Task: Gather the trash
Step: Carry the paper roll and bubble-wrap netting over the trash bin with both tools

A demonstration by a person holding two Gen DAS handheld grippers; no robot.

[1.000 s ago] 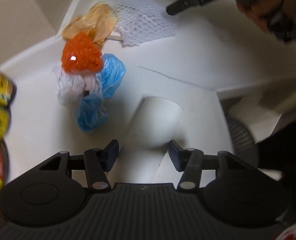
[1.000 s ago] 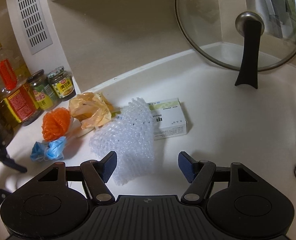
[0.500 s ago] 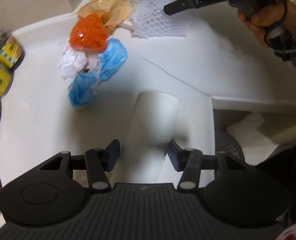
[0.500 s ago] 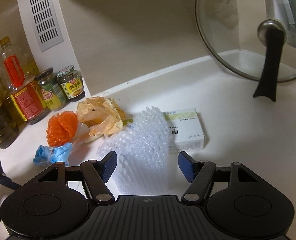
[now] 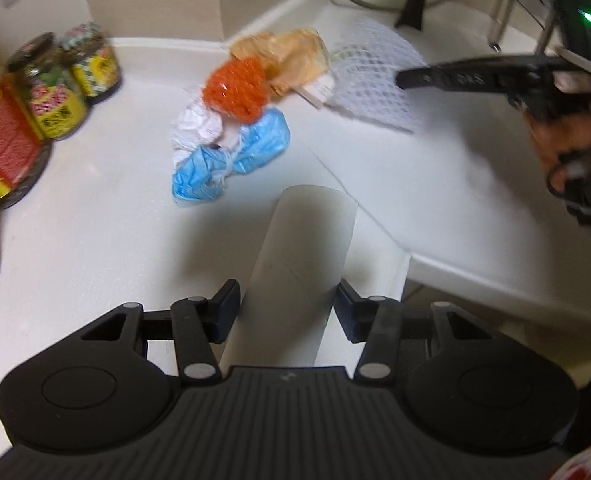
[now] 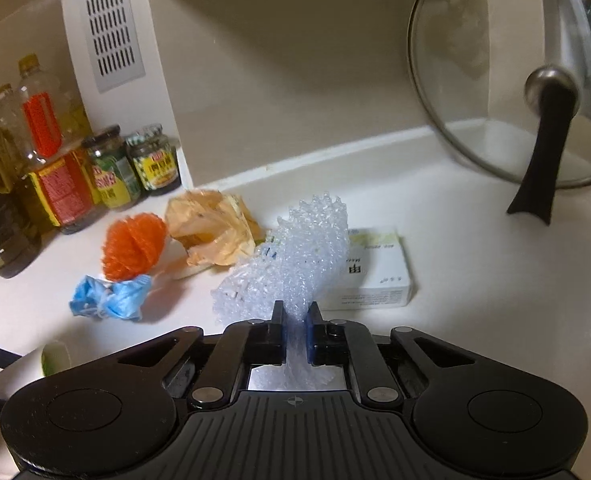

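My left gripper (image 5: 287, 308) is shut on a white paper tube (image 5: 299, 264) and holds it over the white counter (image 5: 95, 248). My right gripper (image 6: 295, 326) is shut on the white foam net (image 6: 295, 252), which stands up from the counter; it also shows in the left wrist view (image 5: 375, 80). A trash pile lies beyond: orange mesh ball (image 5: 237, 88), crumpled blue mask (image 5: 231, 160), white paper wad (image 5: 195, 124), tan plastic bag (image 5: 291, 60). In the right wrist view the orange ball (image 6: 133, 246), blue mask (image 6: 109, 296), tan bag (image 6: 211, 232) and a white medicine box (image 6: 371, 272) lie nearby.
Sauce jars (image 5: 51, 88) and oil bottles (image 6: 43, 152) stand at the left against the wall. A glass pot lid (image 6: 515, 92) leans at the back right. The counter edge (image 5: 495, 280) drops off at the right in the left wrist view.
My right gripper has closed on the foam net, which was lying flat between its open fingers. The left gripper has tilted up with the tube, so the jars come into view.
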